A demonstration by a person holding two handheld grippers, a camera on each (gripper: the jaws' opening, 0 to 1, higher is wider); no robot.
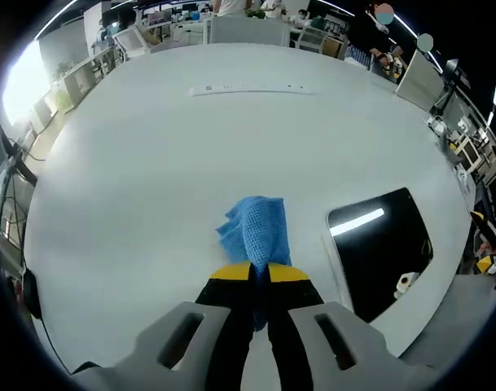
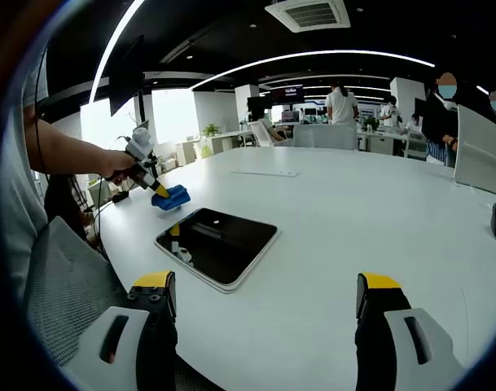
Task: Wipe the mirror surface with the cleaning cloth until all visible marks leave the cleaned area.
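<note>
Left gripper (image 1: 260, 273) has its jaws pinched tight on the blue cleaning cloth (image 1: 256, 230), which bunches up past the yellow tips and sits on the white table (image 1: 190, 163). You can catch the same gripper from the right gripper view too, held in a person's hand (image 2: 117, 165) over near the table's left edge, cloth touching the tabletop there. Right gripper (image 2: 268, 305) is wide open, nothing between the jaws, hanging above the near edge of the table. Mirror (image 2: 217, 243) is lying flat on the table, dark and glossy with a white frame, near the near-left corner. Cloth is just beside the mirror, not on it. Ceiling light reflects as a bright streak in the glass.
</note>
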